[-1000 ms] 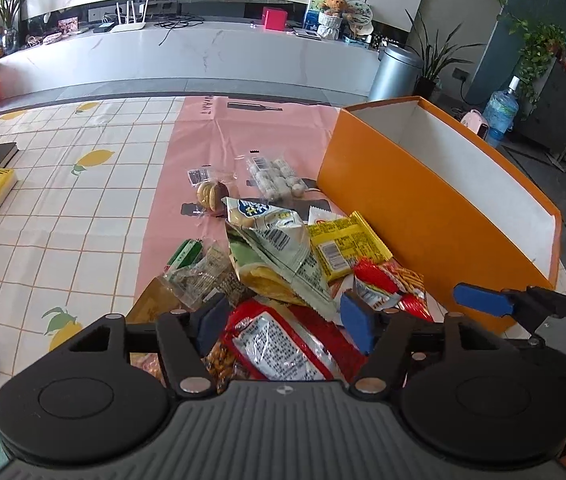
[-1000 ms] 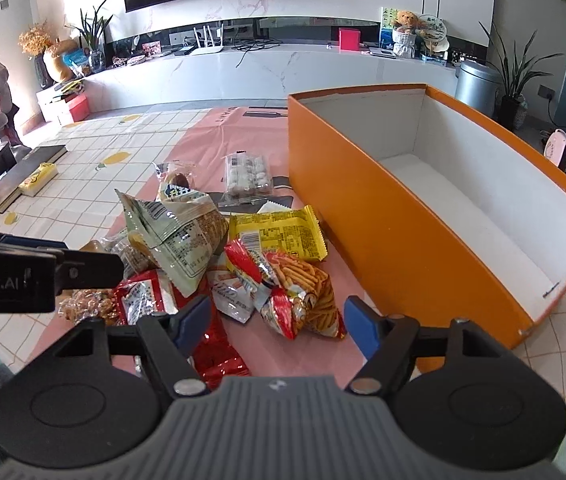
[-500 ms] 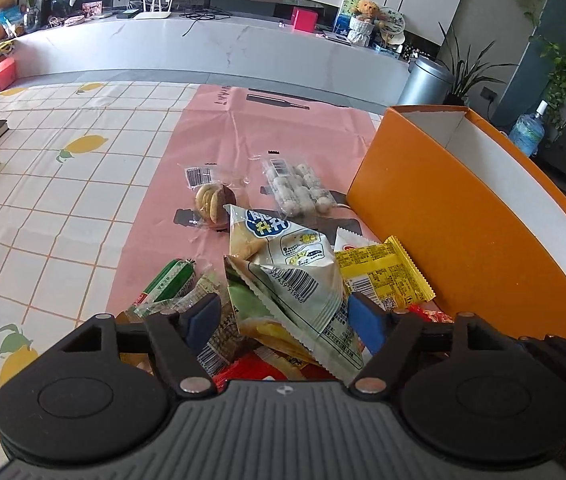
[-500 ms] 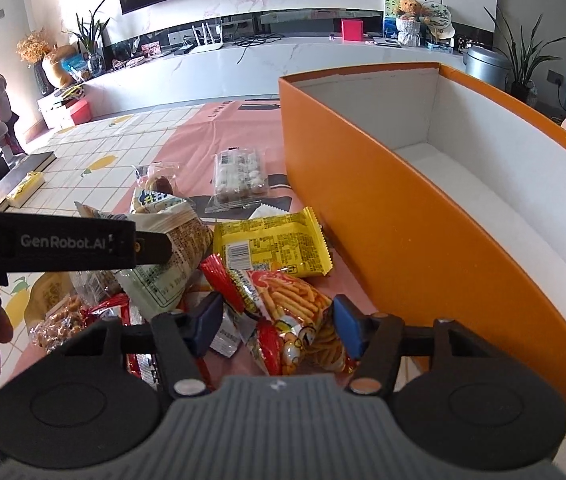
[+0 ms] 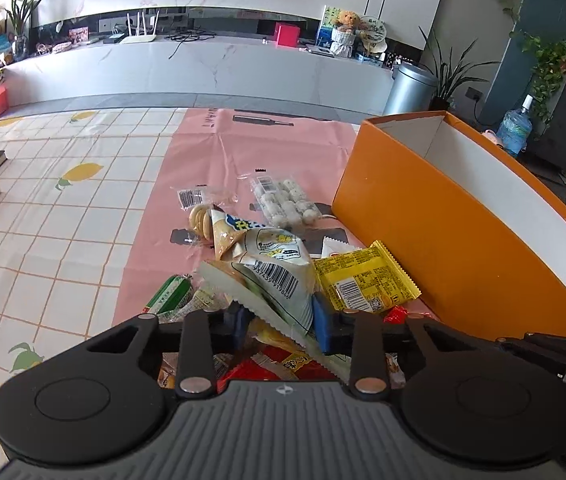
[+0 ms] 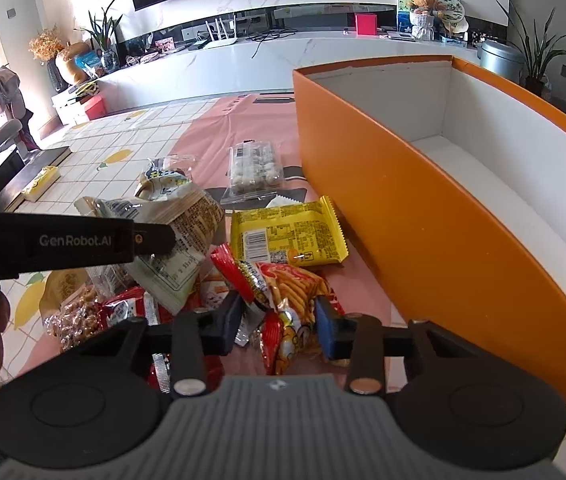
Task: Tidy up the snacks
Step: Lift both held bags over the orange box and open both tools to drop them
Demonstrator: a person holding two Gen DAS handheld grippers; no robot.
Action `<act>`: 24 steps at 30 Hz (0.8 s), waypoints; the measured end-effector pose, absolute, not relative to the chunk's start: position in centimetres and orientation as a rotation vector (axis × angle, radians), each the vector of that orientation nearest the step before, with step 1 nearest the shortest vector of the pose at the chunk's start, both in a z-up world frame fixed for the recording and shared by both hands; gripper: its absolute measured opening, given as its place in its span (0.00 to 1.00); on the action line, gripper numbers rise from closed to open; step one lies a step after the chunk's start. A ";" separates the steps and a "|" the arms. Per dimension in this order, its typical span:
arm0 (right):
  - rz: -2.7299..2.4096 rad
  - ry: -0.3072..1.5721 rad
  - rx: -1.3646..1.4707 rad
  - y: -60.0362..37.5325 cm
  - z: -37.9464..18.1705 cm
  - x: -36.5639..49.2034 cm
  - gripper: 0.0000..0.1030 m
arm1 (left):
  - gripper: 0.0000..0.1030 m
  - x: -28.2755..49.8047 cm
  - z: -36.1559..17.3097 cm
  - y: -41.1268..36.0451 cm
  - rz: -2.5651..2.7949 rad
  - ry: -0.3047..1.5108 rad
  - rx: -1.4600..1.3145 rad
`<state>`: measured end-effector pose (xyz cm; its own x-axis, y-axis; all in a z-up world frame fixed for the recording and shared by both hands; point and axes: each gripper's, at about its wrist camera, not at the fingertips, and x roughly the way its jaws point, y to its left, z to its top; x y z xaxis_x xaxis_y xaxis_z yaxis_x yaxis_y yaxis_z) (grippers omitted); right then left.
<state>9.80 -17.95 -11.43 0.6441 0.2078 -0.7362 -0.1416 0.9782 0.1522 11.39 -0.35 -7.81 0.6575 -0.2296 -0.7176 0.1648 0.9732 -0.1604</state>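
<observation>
We see our right gripper [image 6: 279,322]: black arms, blue pads, silver screws, ribbed grey body; perhaps matte plastic

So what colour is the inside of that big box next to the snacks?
White inside, orange outside. The box shows its interior best in the right wrist view.

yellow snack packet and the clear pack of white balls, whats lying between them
In the right wrist view, a small white sachet lies on the pink cloth between the yellow packet and the clear pack.
</observation>
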 end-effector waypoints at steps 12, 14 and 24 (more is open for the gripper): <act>0.236 0.718 0.124 -19.1 -5.6 6.5 0.34 | 0.26 7.1 -2.0 -1.1 -0.267 0.713 -0.014; 0.239 0.692 0.118 -19.4 -4.4 6.1 0.34 | 0.26 6.6 -0.8 -1.4 -0.284 0.688 -0.014; 0.226 0.698 0.126 -26.2 1.2 6.3 0.34 | 0.26 6.8 3.5 -6.9 -0.467 0.625 0.029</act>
<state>6.27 -26.25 1.15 0.7433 0.2482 -0.6212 -0.1640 0.9679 0.1905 6.82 -6.88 3.47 0.7110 -0.4119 -0.5699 0.4293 0.8962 -0.1121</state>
